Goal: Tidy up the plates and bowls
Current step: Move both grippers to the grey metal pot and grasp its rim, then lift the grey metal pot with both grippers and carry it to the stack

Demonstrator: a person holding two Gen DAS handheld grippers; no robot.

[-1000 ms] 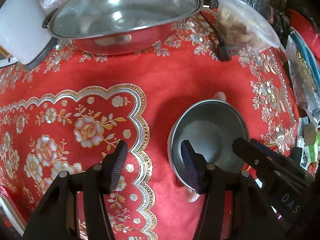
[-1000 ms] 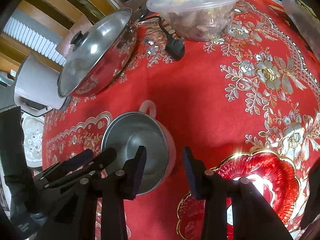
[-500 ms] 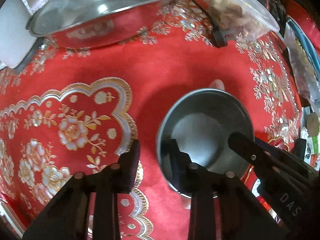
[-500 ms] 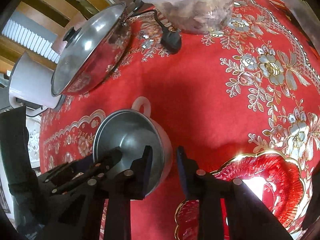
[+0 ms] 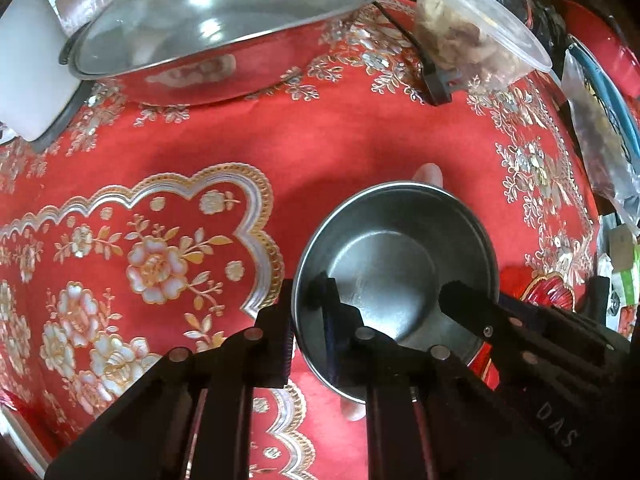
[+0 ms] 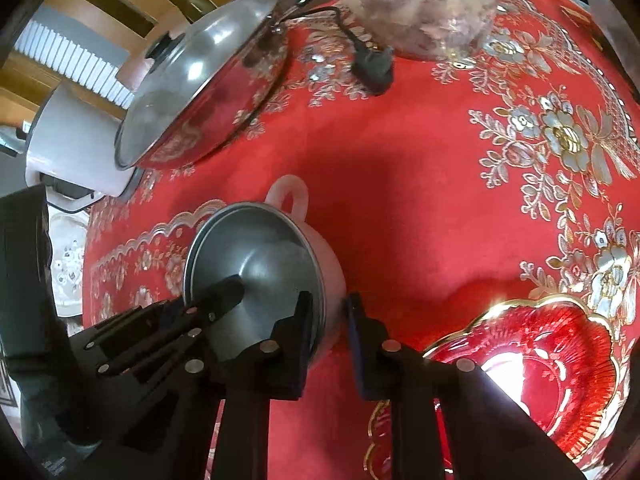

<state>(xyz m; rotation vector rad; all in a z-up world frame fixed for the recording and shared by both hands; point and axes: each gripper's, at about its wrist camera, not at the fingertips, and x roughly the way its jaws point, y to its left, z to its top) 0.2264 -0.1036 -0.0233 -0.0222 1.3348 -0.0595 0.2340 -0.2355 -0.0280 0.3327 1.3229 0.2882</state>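
A steel bowl [image 5: 396,276] in a pink shell with loop handles sits on the red flowered tablecloth [image 5: 328,148]. My left gripper [image 5: 306,292] is shut across the bowl's left rim, one finger inside and one outside. In the right wrist view the same bowl [image 6: 260,272] has my right gripper [image 6: 329,304] shut across its right wall. Each gripper shows in the other's view, at the opposite rim. A red glass plate [image 6: 540,364] with a gold scalloped edge lies just right of the bowl.
A lidded steel pan [image 5: 224,28] stands at the back, with a white cooker [image 5: 28,60] to its left. A clear tub of food [image 5: 476,28] and a black plug [image 6: 374,68] lie at the back right. Bags [image 5: 600,128] crowd the right edge.
Both grippers have come in onto the bowl and narrowed from wide open until their fingers clamp opposite sides of its rim. The bowl looks slightly shifted.
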